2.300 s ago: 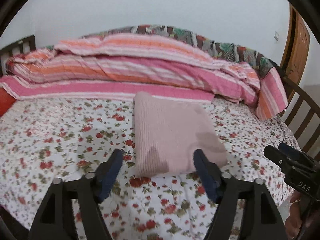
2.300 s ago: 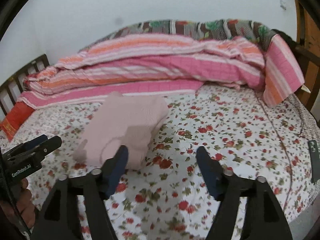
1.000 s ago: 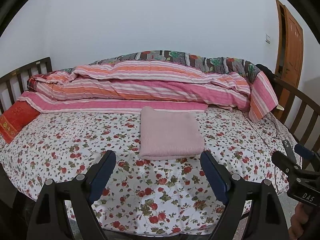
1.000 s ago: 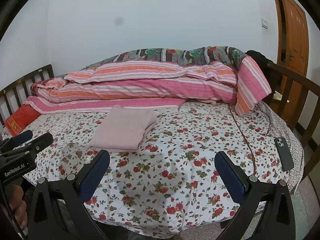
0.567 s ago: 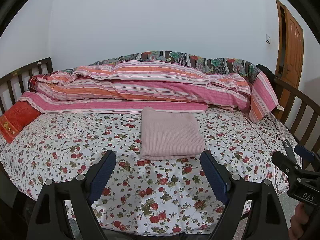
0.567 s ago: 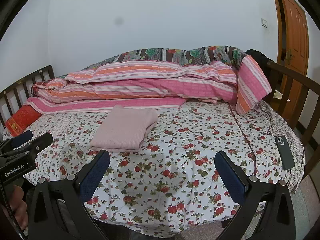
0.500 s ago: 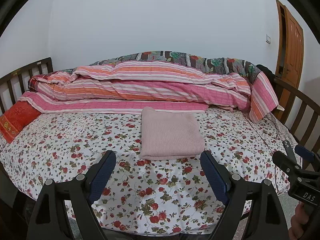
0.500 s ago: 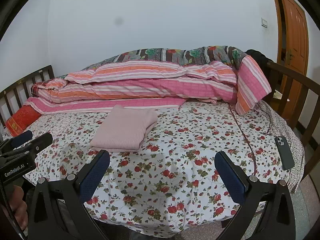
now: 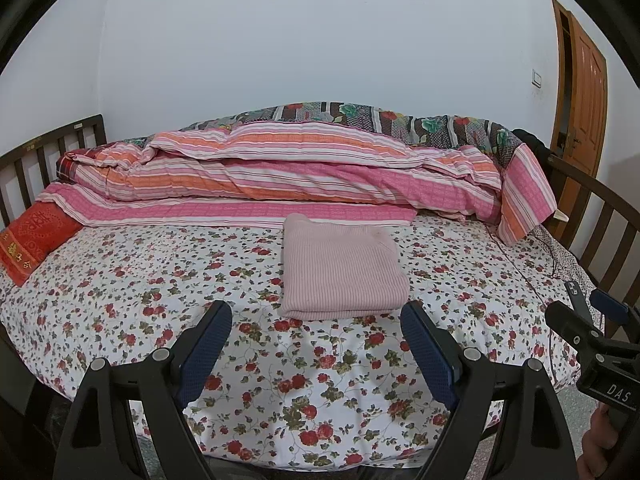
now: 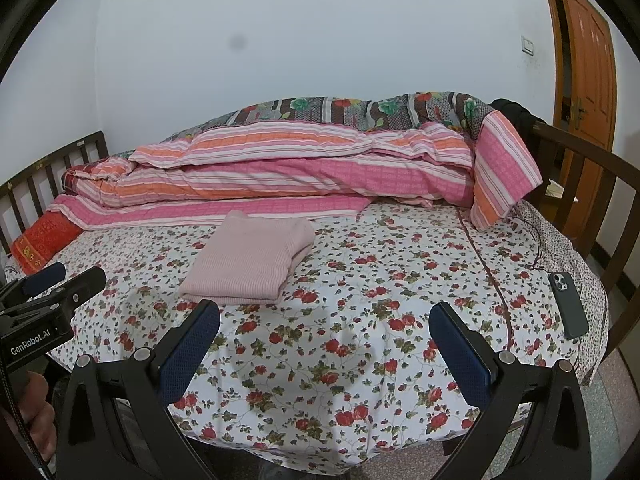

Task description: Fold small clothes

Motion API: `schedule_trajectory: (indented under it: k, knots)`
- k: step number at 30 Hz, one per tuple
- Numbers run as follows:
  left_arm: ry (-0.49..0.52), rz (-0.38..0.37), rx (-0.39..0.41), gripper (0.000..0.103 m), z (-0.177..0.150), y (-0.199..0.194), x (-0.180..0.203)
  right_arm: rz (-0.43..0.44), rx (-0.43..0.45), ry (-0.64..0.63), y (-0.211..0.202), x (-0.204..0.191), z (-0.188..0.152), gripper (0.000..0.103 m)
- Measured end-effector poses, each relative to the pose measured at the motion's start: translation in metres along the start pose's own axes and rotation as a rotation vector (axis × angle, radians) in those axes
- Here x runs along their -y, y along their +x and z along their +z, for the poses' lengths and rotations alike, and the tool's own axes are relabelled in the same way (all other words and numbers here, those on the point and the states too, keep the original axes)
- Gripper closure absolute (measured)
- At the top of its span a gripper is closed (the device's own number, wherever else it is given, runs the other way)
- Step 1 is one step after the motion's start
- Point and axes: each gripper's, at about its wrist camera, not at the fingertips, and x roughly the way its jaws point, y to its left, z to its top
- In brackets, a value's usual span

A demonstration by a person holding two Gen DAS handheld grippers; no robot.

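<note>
1. Nearest, your left gripper (image 9: 316,344) is released: blue pads spread wide, nothing between them, held off the near edge of the bed (image 9: 120,280).
2. Your right gripper (image 10: 324,344) is likewise released and empty, beside the left one, also short of the bed edge.
3. Beyond both, the pink folded garment (image 9: 340,270) lies flat on the floral sheet (image 10: 380,280), a neat rectangle mid-bed, apart from either gripper.
4. Off to your right, a dark phone (image 10: 568,304) lies near the sheet's edge.
5. At far left, a red cushion (image 9: 32,240) lies by the wooden rail.
6. Farthest, a striped pink quilt (image 9: 300,172) is heaped along the white wall, just behind the garment.
</note>
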Motion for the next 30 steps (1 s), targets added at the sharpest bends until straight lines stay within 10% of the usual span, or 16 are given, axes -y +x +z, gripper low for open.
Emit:
schedule_trajectory:
  k: [30]
  knots:
    - [0.0,0.002,0.003,0.017,-0.0002,-0.0014,0.0007,0.0,0.001,0.0,-0.0011,-0.0007,-0.0001,0.001]
